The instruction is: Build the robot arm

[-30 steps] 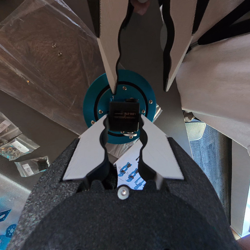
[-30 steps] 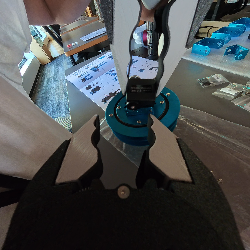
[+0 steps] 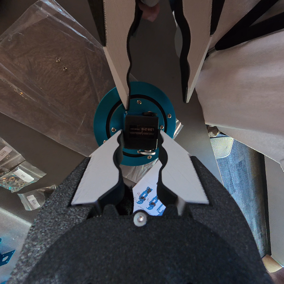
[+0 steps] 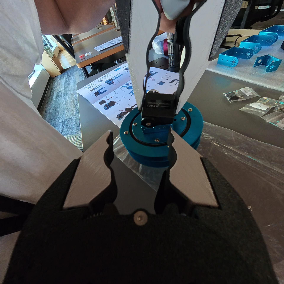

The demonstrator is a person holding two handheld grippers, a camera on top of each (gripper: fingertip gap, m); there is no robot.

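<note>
1. Left gripper (image 3: 140,135): I have it clamped on a black box-shaped motor (image 3: 140,133), one finger on each side face.

2. Black motor, also seen in the right wrist view (image 4: 158,109): it sits over the middle of a blue round base (image 3: 103,123), above a small blue bracket (image 4: 153,129) on the base's inner disc. It looks tilted; I cannot tell whether it touches the bracket.

3. Right gripper (image 4: 139,133): spread wide and empty, near the base at its 6 o'clock edge in my view. Its right fingertip is just beside the bracket; contact is unclear.

4. Blue round base (image 4: 161,147): rests on a grey table (image 4: 218,95), partly on a clear plastic sheet (image 4: 238,169).

5. Printed instruction sheet (image 4: 107,98): at 10 o'clock from the base.

6. Small parts bags (image 4: 255,106): at 2 o'clock from the base.

7. Blue metal brackets (image 4: 239,52): farther off at 1 o'clock.

8. Loose screws (image 3: 61,63): on the plastic sheet, well apart from the base.
</note>
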